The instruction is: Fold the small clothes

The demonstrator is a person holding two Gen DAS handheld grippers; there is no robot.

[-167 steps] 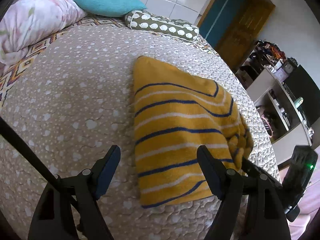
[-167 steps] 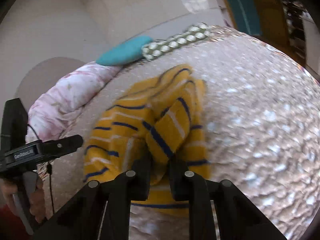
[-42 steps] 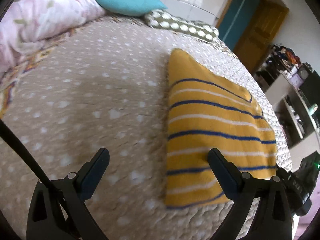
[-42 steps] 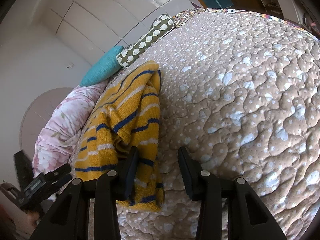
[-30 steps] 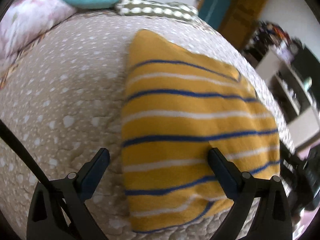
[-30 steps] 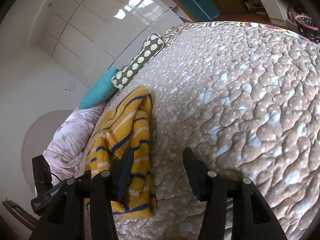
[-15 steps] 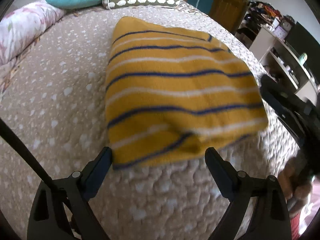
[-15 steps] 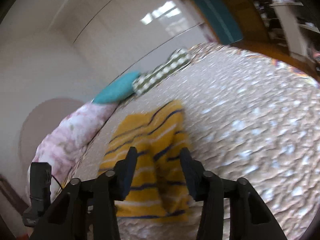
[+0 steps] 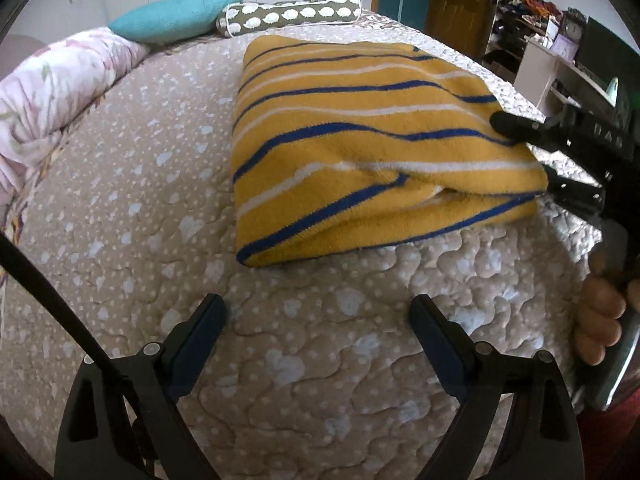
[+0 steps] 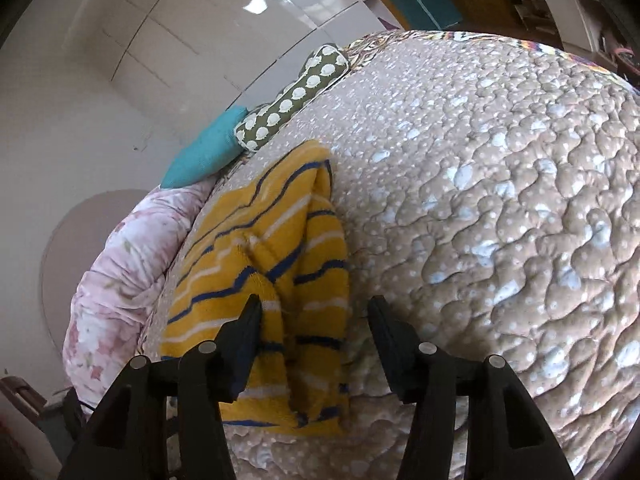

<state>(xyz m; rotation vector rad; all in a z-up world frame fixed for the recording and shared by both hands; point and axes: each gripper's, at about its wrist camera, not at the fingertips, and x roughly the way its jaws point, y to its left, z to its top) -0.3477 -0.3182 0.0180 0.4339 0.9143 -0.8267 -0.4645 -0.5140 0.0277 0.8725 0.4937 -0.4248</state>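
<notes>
A folded yellow striped garment (image 9: 360, 140) was seen mid-frame on the quilted bed (image 9: 320, 340); left tongs (image 9: 318, 320) were spread wide and empty, right tongs (image 10: 314, 320) were opening astride its edge

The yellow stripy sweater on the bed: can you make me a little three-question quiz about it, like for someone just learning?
1. True or false: the yellow sweater lies folded on the quilt.
2. Which colour are its thin dark stripes? A green, B blue, C red.
3. Fill in: the left gripper hovers over bare quilt with its jaws ____.

Key
1. True. It lies doubled over, with the right gripper at its edge, jaws opening, cloth between them.
2. B.
3. Open, nothing between them.
</notes>
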